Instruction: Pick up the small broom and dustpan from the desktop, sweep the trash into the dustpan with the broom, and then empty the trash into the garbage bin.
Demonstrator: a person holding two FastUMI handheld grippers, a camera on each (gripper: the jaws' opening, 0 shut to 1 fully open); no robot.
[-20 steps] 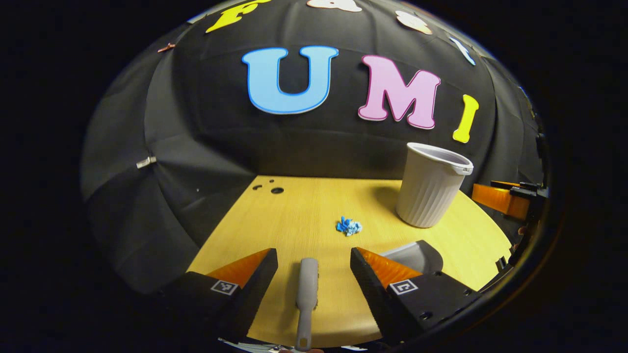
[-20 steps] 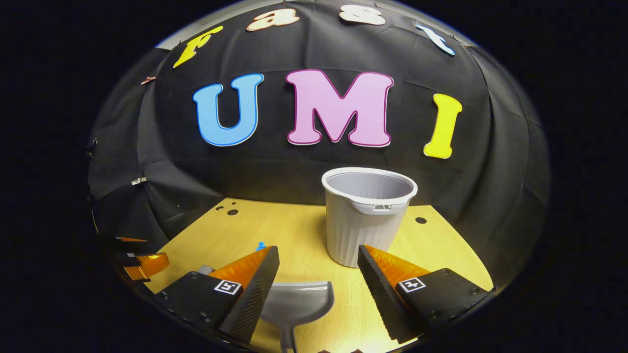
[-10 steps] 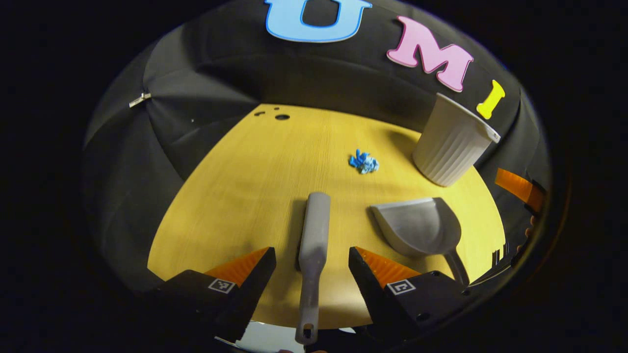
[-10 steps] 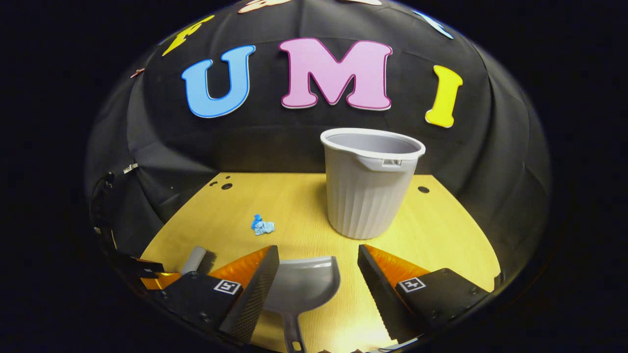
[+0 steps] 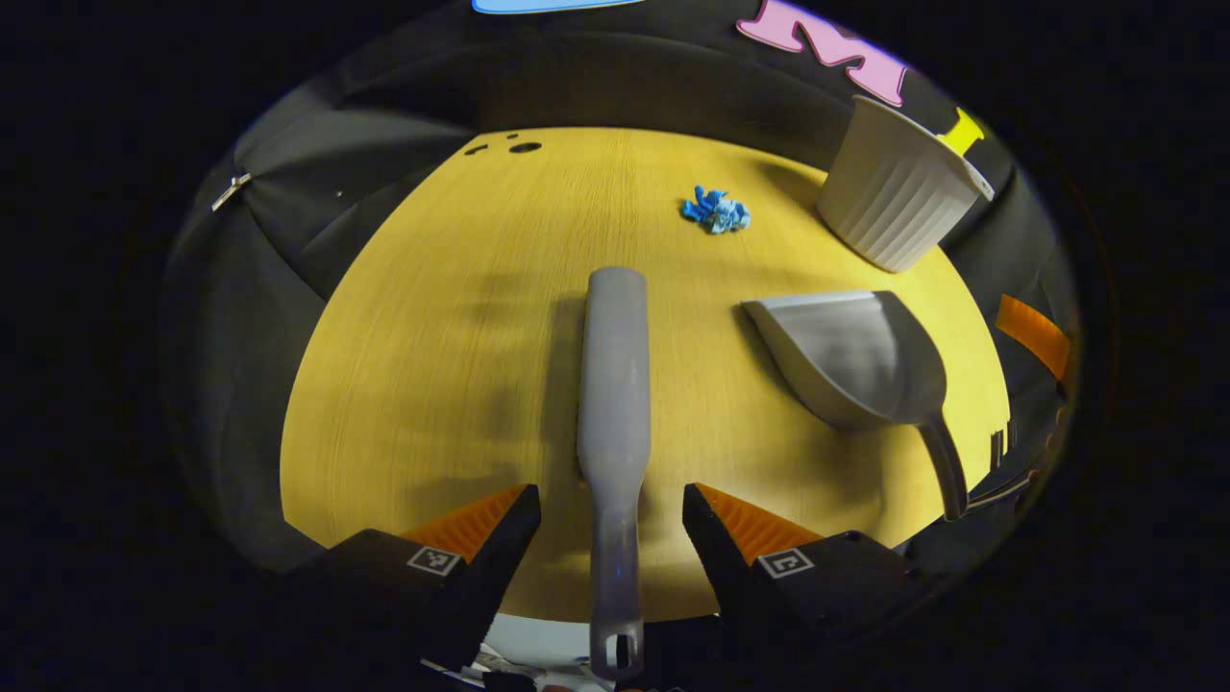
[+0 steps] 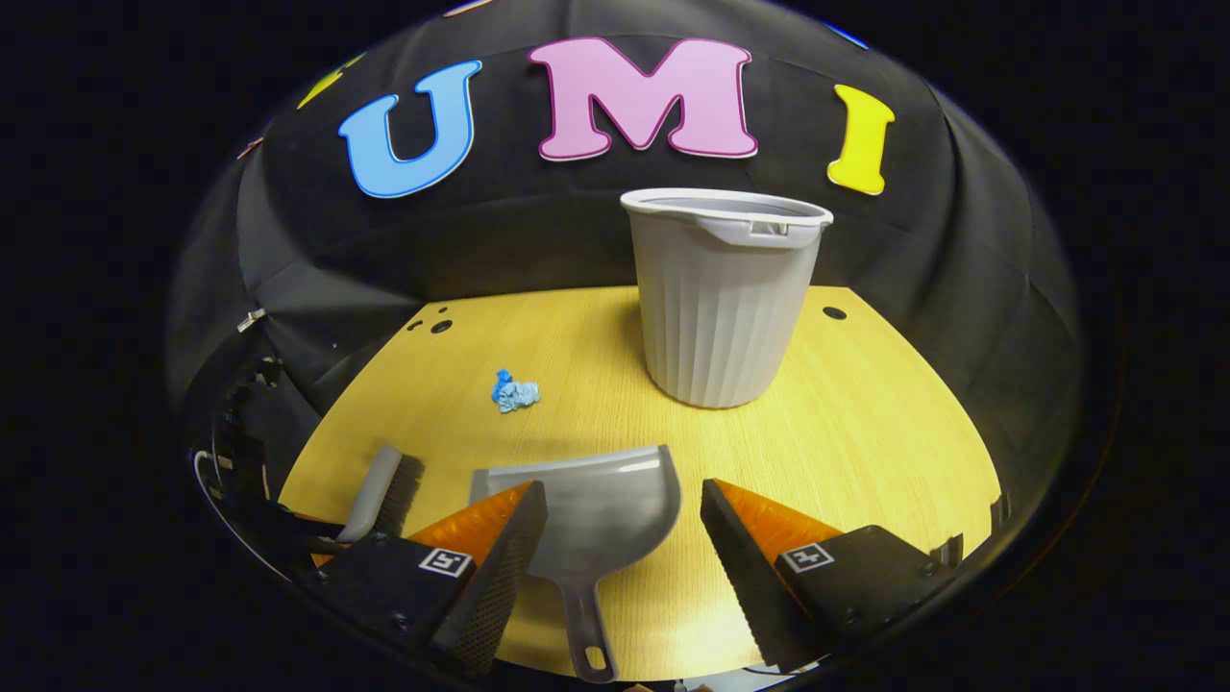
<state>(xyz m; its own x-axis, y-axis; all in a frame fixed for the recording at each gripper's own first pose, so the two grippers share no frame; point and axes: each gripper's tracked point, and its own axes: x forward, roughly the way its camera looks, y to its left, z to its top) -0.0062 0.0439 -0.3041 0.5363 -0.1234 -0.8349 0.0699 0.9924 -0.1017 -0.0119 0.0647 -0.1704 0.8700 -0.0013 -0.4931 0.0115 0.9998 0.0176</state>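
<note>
Left tongs (image 5: pixel 611 509) lowered, open astride broom (image 5: pixel 613 384) handle, right tongs (image 6: pixel 623 514) open, nearer dustpan (image 6: pixel 596 514)

We see a light yellow wooden tabletop (image 5: pixel 452 317) with a fine lengthwise grain, its near edge curving under the fisheye. Warm light falls on it from above and leaves soft shadows across the middle. Near its far left corner we count a small round dark hole (image 5: pixel 525 147) with two smaller ones beside it; another round hole (image 6: pixel 834 312) sits toward the far right. Behind and around the table hangs a black cloth wall (image 6: pixel 538 240), creased into folds and draped down past the table's left side. A small silver metal clip (image 5: pixel 231 190) pinches the cloth on the left.
</note>
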